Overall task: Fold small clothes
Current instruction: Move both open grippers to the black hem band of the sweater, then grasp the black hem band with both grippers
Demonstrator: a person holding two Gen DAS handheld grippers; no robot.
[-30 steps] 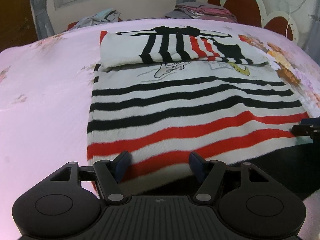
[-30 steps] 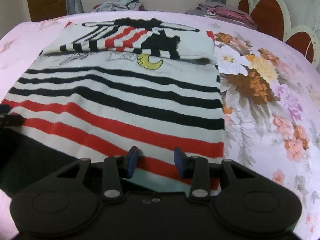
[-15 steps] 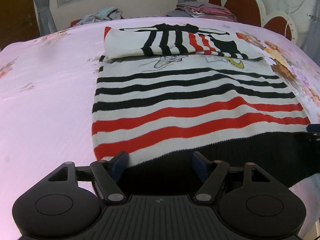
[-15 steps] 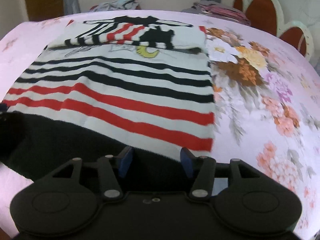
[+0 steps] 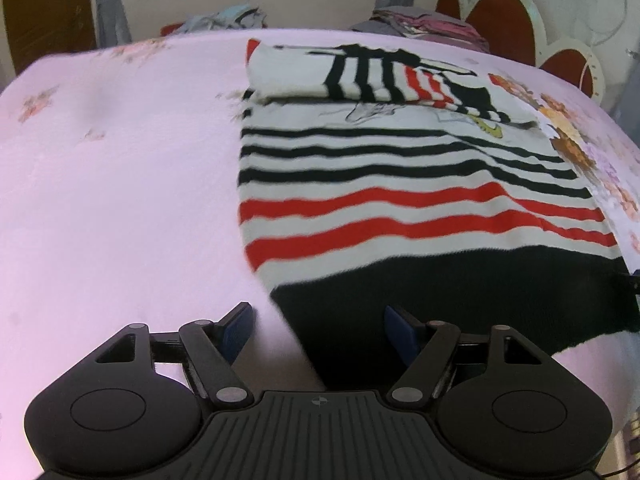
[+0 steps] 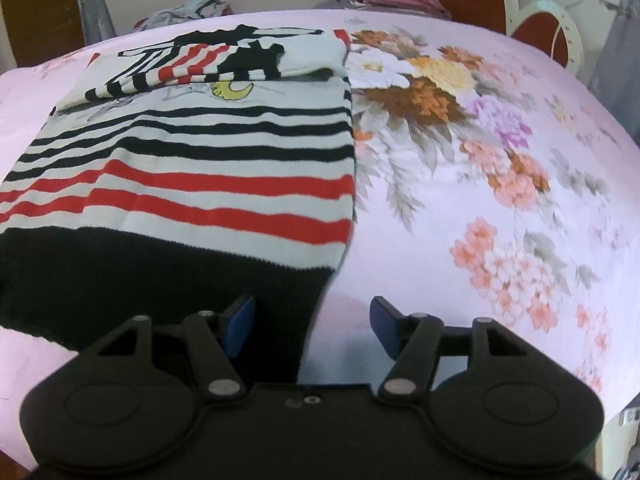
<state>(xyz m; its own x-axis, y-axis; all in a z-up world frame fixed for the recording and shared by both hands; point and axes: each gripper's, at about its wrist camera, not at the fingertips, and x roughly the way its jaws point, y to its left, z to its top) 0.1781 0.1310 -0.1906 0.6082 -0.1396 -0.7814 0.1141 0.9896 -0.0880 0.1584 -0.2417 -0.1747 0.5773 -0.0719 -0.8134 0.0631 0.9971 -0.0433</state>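
A small striped sweater (image 5: 400, 184) lies flat on the bed, white with black and red stripes and a black hem band nearest me; it also shows in the right wrist view (image 6: 192, 176). Its sleeves and top are folded over at the far end (image 5: 360, 76). My left gripper (image 5: 316, 328) is open and empty, straddling the hem's near left corner. My right gripper (image 6: 312, 320) is open and empty, straddling the hem's near right corner.
The bed has a pink sheet (image 5: 120, 200) with a flower print (image 6: 480, 160) on the right. Piles of clothes (image 5: 420, 24) lie at the far edge by the red and white headboard (image 5: 500, 28). A window and curtains are behind.
Both grippers have opened wider and pulled back toward me and outward. The sweater's hem, held up before, now lies flat on the bed with its black band showing.
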